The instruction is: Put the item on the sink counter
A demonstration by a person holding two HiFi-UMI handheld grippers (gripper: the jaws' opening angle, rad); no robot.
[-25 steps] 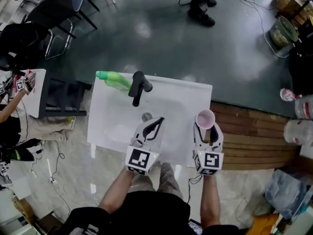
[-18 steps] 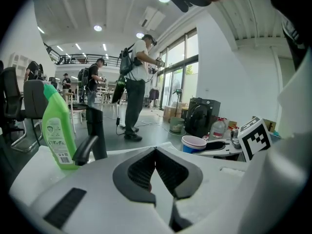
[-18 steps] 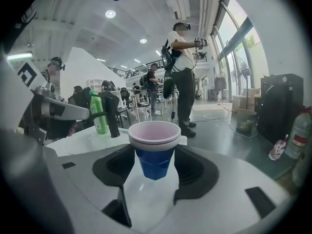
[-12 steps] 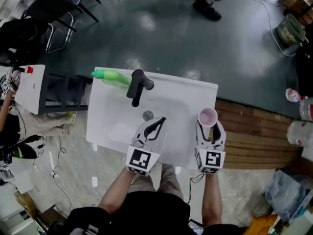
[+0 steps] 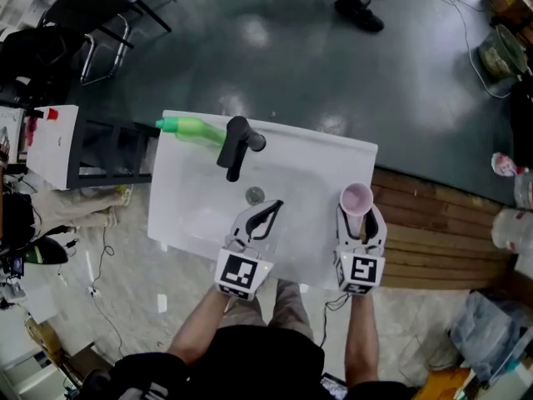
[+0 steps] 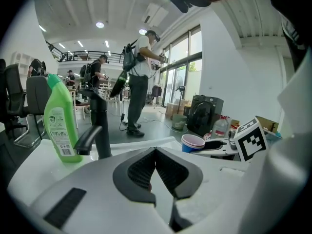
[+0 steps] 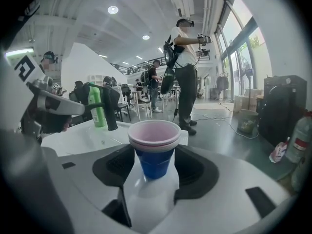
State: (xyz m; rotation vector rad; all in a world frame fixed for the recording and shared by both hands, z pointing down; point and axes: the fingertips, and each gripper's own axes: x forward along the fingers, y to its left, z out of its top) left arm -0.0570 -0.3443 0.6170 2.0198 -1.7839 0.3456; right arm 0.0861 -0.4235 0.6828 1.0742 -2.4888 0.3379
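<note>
The right tongs [image 7: 155, 168] are grasping the nested cups [image 7: 154, 147], a pink cup sitting inside a blue one, with the dark pads pressing on either side of the blue wall just under the pink rim. The cups are standing upright between the pads. In the head view, the nested cups [image 5: 356, 198] are sitting over the right-hand strip of the white sink tabletop [image 5: 330, 153], close to its right edge and beside the basin; whether their base is touching the surface cannot be told.

The left tongs [image 6: 155, 156] are clenched, their ribbed pads meeting at the tips with nothing between them. They are hovering over the near part of the basin, just short of the drain [image 5: 255, 196].

A black faucet [image 5: 236, 145] is standing at the back of the tabletop, its spout reaching toward the basin. A green bottle [image 5: 191, 128] is standing at the far left corner, just beside the faucet. Both tongs are pointing away from the person, well apart from each other.
</note>
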